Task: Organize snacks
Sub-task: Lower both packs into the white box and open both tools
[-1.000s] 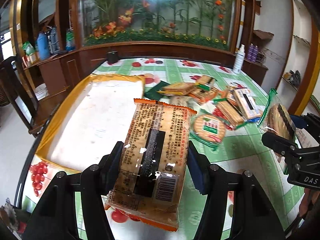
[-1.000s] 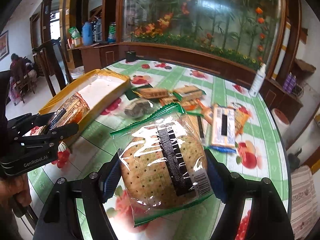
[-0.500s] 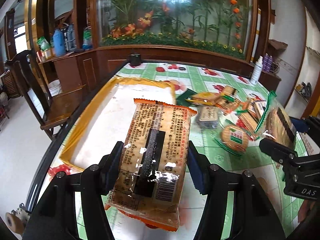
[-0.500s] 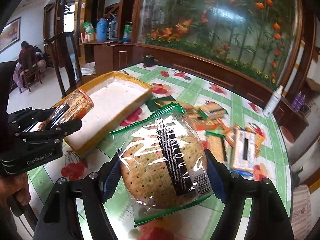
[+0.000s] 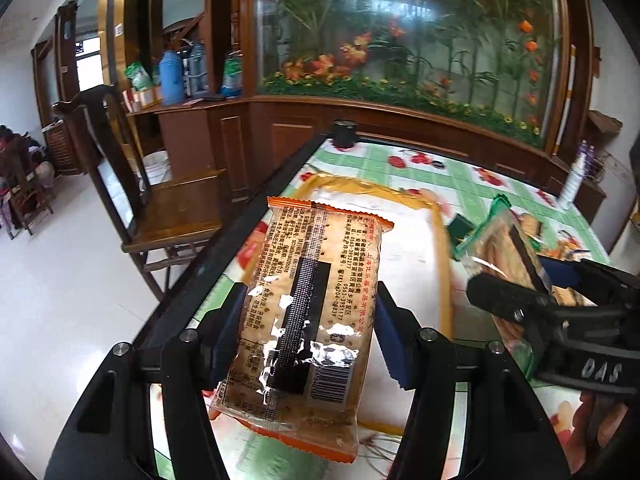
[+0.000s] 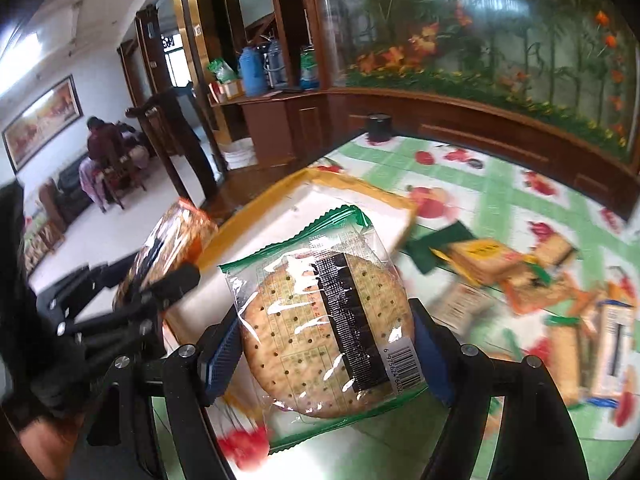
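Observation:
My left gripper is shut on an orange-edged cracker pack and holds it above the near left part of the yellow-rimmed white tray. My right gripper is shut on a green-edged round cracker pack, held just right of the tray. The right gripper also shows in the left wrist view, and the left one in the right wrist view. Several loose snack packs lie on the table to the right.
The table has a green fruit-print cloth and a dark left edge. A wooden chair stands left of it. A black cup and a white bottle stand at the far side.
Both grippers have swung left with their packs. The tray now lies right under and ahead of them, and the loose snack pile has slid off to the right.

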Available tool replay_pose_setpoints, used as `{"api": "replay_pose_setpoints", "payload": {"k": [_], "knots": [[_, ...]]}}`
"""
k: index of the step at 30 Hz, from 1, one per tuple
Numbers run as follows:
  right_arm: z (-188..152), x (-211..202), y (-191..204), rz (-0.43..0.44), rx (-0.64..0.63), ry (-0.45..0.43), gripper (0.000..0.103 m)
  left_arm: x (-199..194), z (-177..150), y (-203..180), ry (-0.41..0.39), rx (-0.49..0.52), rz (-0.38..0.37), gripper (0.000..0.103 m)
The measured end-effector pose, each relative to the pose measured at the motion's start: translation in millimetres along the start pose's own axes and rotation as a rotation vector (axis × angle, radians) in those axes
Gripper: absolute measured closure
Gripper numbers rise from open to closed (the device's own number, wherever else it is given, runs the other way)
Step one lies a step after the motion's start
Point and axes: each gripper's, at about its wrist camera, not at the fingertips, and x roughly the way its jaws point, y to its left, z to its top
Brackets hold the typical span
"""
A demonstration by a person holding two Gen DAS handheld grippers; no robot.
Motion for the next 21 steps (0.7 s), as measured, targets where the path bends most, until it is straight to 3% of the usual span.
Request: {"api": "replay_pose_setpoints", "payload": {"k": [6,13,21], "knots": [[18.1,44.7,4.0,0.075,0.066,0.014,0.026,22.0,5.5,13.4,0.013,-0.026,0.051,0.043],[26.6,74.0,5.3,0.076,0.067,0.021,0.026,31.8,6.9,16.5,0.021,-0.012,0.087,0.043],[24.9,99.4,-2.7,0.094,0.101,0.058,0.026,58.7,4.6,19.2,0.111,-0.029,0.094,0.043]]}}
